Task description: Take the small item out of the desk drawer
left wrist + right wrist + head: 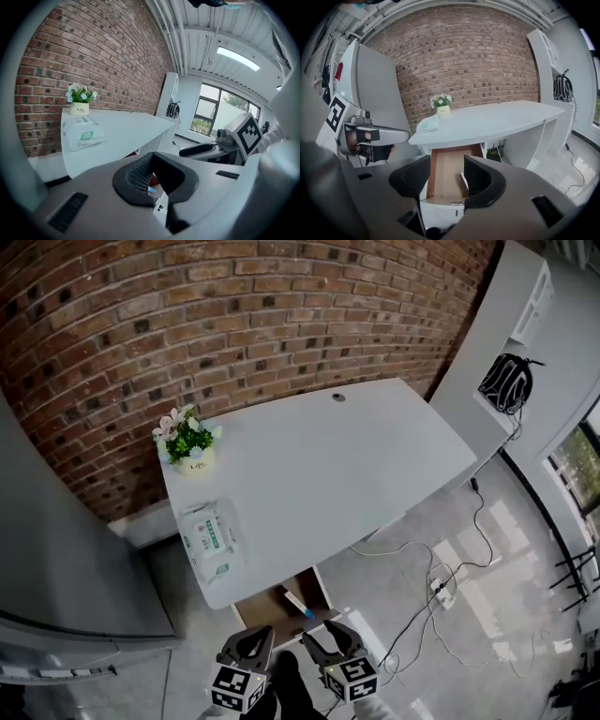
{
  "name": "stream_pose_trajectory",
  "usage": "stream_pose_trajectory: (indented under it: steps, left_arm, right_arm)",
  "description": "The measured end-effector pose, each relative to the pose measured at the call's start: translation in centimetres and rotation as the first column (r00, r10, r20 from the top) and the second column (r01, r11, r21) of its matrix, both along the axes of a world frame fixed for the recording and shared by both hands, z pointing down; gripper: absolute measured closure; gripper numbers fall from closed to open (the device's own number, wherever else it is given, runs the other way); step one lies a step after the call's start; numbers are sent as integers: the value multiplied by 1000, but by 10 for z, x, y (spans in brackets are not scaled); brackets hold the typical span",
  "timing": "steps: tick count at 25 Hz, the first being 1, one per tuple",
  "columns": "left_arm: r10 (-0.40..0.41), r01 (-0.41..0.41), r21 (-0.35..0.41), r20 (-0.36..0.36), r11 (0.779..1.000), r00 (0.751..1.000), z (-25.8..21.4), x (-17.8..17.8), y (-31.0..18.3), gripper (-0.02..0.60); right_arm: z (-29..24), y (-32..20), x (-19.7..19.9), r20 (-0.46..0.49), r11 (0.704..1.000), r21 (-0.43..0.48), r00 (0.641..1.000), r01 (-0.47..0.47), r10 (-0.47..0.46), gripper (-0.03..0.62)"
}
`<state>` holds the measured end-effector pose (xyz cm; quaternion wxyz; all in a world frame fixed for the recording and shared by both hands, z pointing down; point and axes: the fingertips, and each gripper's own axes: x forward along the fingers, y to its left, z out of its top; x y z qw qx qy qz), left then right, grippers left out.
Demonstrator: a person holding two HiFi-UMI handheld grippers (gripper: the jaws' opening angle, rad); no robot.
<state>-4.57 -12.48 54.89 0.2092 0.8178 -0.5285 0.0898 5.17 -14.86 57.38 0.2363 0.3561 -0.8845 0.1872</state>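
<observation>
The desk drawer [272,607] stands pulled out under the front edge of the white desk [356,465], showing a brown wooden bottom [447,171]. A small white pen-like item with a blue tip [294,601] lies in its right part. In the right gripper view a white sliver of the item [463,178] shows beside the right jaw. My left gripper [251,641] and right gripper [328,638] hover side by side just in front of the drawer, both open and empty. Through the left gripper [151,171] a bit of blue [151,190] is visible. The right gripper [447,176] frames the drawer.
A potted flower plant [190,442] and a pack of wipes [211,538] sit on the desk's left side. A grey cabinet [56,549] stands to the left. Cables and a power strip [441,592] lie on the floor at the right. A black bag [506,381] hangs in a white shelf.
</observation>
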Motion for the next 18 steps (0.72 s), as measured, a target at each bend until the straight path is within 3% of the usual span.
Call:
stream_pose_trajectory:
  steps: [18]
  left_arm:
    - [-132, 132, -92, 8, 987, 991, 62, -11, -40, 565]
  right_arm:
    - [129, -77, -32, -143, 977, -150, 974, 152, -174, 356]
